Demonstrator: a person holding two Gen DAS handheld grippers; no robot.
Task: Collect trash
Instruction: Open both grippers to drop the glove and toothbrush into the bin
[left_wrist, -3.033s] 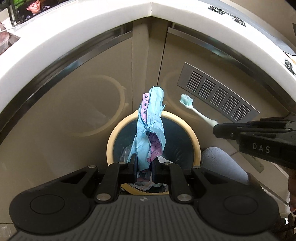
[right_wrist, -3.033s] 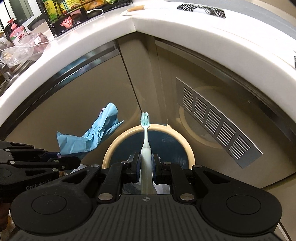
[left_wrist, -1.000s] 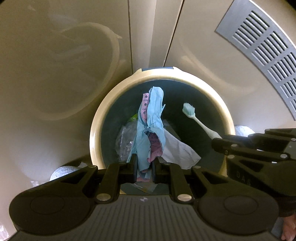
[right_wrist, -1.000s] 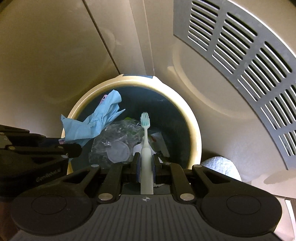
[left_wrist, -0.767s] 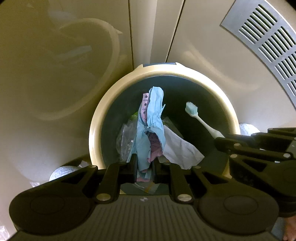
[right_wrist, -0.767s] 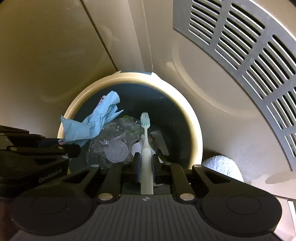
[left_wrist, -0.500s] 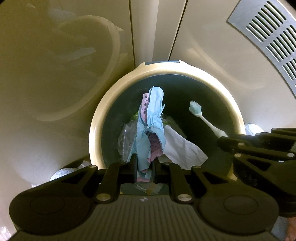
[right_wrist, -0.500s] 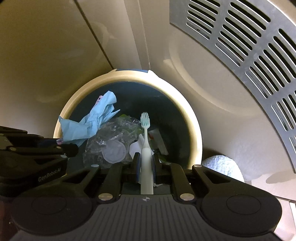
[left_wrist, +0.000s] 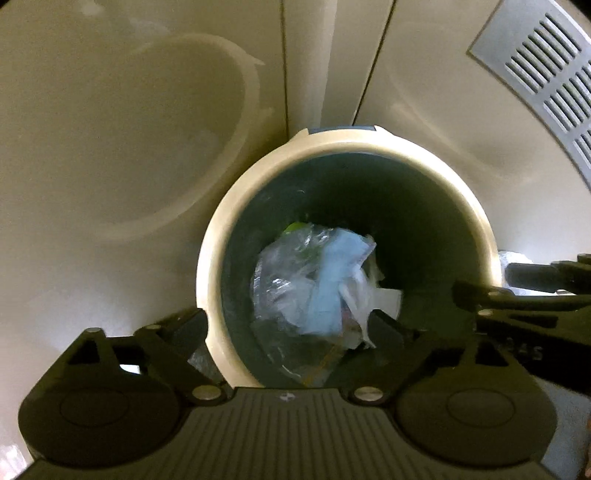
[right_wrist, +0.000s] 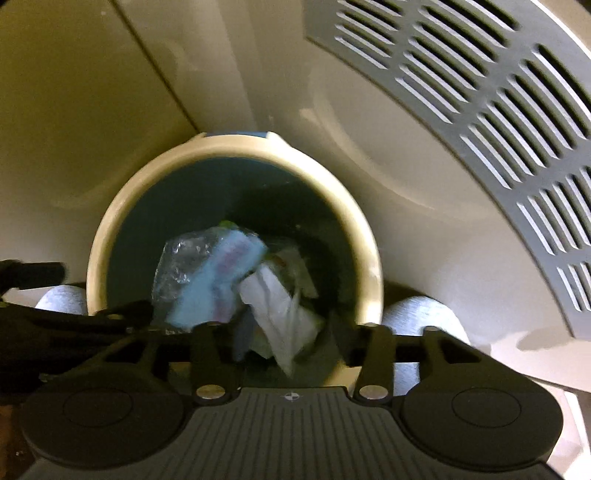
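Jaws of my left hand-held gripper (left_wrist: 288, 325) are opening wide, and nothing is pressed between them; I see only the bin below through the gap. My right hand-held gripper (right_wrist: 291, 332) is opening too, and no toothbrush or anything else sits between its fingers that I can see. Both point down over the mouth of the trash bin (left_wrist: 476, 218), I think because from this position a released piece falls inside and not on the floor.

The trash is in the bin. The blue crumpled paper (left_wrist: 328, 284) is blurred in both views, so I judge it is falling or just landing; it is on the clear plastic wrap (left_wrist: 280, 273), beside a white paper (right_wrist: 280, 299). The toothbrush I cannot find in the pile; it may be hidden or too blurred.

The two hand-held grippers are near each other: the right one comes in from the right side of the left wrist view, over the cream rim. The bin stands in a corner between beige cabinet panels (left_wrist: 110, 129), with a grey vent grille (right_wrist: 480, 103) on the right panel. So open room is only upward and back toward me. I would lift straight up first, and keep the two grippers apart.
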